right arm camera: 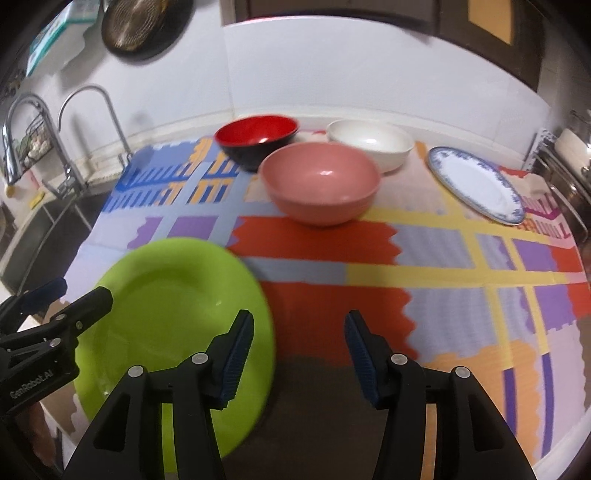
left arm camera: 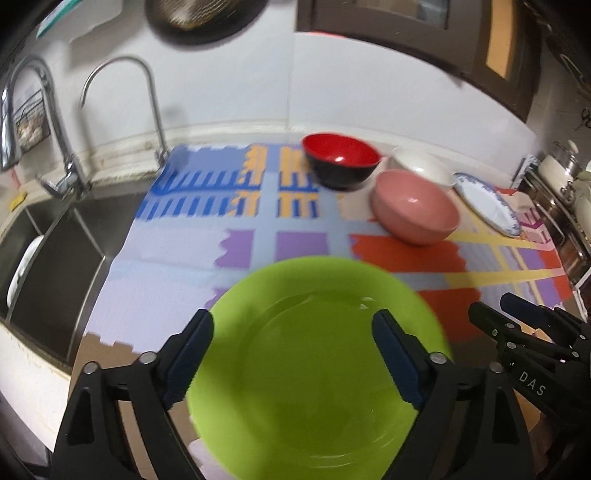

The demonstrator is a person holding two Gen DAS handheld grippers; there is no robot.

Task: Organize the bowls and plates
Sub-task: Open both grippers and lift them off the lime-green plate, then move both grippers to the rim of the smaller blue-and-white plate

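A lime-green plate [left arm camera: 314, 369] [right arm camera: 166, 314] lies flat on the colourful mat at the front. My left gripper [left arm camera: 293, 328] hovers over it with its jaws wide apart, one finger at the plate's left rim, the other over its right half; the pads do not press on it. My right gripper [right arm camera: 299, 332] stands open just right of the plate, over bare mat, nothing between its fingers. Farther back sit a red-and-black bowl [left arm camera: 341, 160] [right arm camera: 256, 136], a pink bowl [left arm camera: 415, 210] [right arm camera: 321, 184] and a white bowl [left arm camera: 424, 166] [right arm camera: 373, 142], close together. A blue-rimmed white plate [left arm camera: 487, 206] [right arm camera: 476, 184] lies at the right.
The patterned mat [left arm camera: 166, 277] covers the counter. A steel sink [left arm camera: 48, 251] with two taps [left arm camera: 147, 92] lies to the left, a white dish [left arm camera: 22, 269] inside it. A rack with metal pots [left arm camera: 561, 184] stands at the far right. A dark pan [right arm camera: 144, 26] hangs on the wall.
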